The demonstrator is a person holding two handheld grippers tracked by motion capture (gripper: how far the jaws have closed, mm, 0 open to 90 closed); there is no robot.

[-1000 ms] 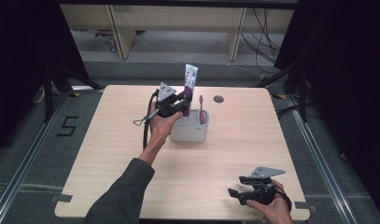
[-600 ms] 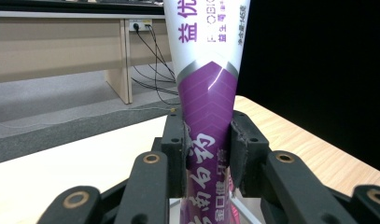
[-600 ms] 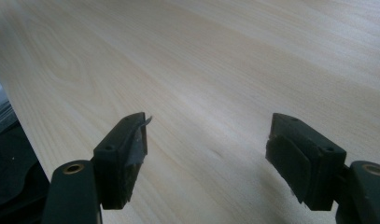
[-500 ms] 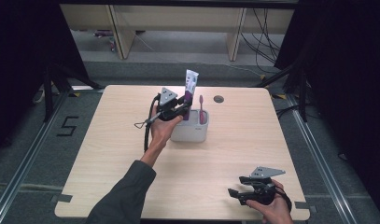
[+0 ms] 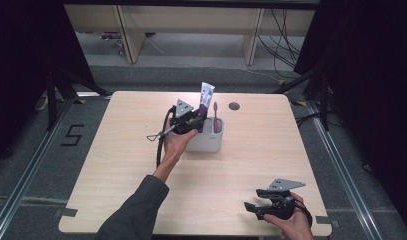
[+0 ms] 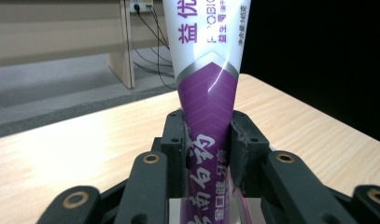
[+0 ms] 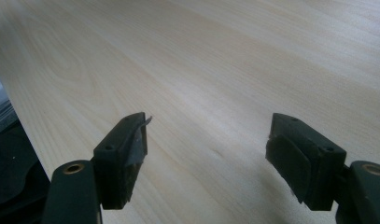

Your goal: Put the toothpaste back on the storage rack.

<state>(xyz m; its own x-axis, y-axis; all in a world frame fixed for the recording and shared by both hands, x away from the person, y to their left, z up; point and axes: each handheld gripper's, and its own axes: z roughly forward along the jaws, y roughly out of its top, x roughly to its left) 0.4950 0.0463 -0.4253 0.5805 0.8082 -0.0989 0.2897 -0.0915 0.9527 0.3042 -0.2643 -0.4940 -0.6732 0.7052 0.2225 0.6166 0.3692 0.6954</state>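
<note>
A: Toothpaste tube (image 6: 207, 107), white and purple, upright, cap end down. It's clamped between the left gripper (image 5: 195, 121) pads, pressed on both flanks in the left gripper view.

B: Where is it relative to the holder?

A: High view: tube (image 5: 206, 98) stands over the left compartment of the white holder (image 5: 207, 142), its lower end looks already dipped behind the rim. Can't tell if it's bottomed out; the gripper body hides that part.

B: Anything else in the holder?

A: Pink toothbrush (image 5: 215, 116) upright in the right compartment, just beside the tube, apart from it as far as I can see.

B: So progress?

A: My read: toothbrush slot done, tube is mid-insertion. Left to do: lower it fully, let go, pull the hand clear. Grip not yet let go.

B: Right side?

A: Right gripper (image 5: 257, 208) sits near the front right corner of the wooden table (image 5: 121, 165), well apart from the holder. Its own view shows the jaws spread wide with bare tabletop (image 7: 225, 70) between them, holding nothing. Looks idle.

B: Risks?

A: Tube is tapered and floppy, could lean on the divider or tip toward the toothbrush when let go. Just a guess.

B: Other stuff?

A: Dark round grommet (image 5: 234, 106) in the table behind the holder. Irrelevant.
</note>
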